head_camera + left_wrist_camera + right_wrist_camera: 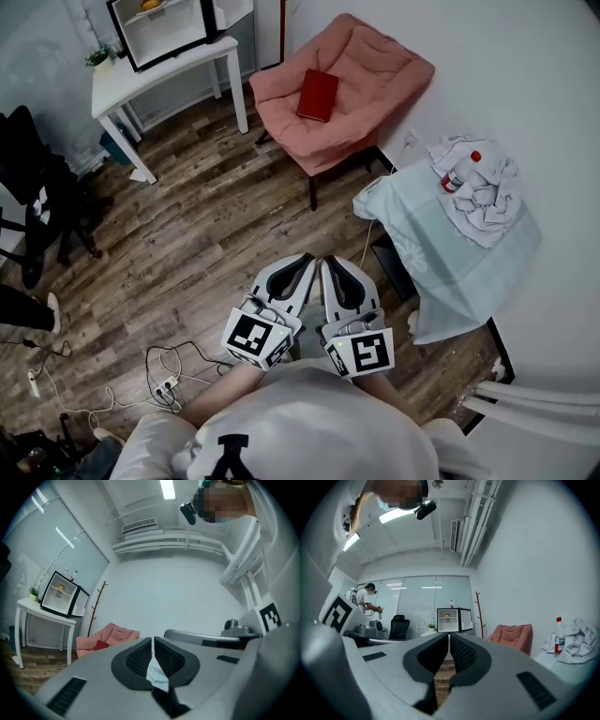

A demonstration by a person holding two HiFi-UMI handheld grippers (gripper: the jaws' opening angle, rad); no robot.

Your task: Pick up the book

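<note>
A red book (318, 95) lies flat on the seat of a pink armchair (375, 66) at the far side of the room. In the left gripper view the book (100, 645) shows small and far off on the armchair (112, 634). My left gripper (308, 259) and right gripper (327, 262) are held side by side close to my body, well short of the chair, both pointing level towards it. Both are shut with nothing between the jaws. The right gripper (448, 637) view shows the armchair (513, 635) but not the book.
A white desk (159, 70) with a small open fridge (169, 26) stands left of the chair. To the right is a low table with a pale cloth (450, 244), a crumpled towel (483, 192) and a bottle (459, 173). Cables and a power strip (167, 384) lie on the wood floor; a black chair (37, 187) is at left.
</note>
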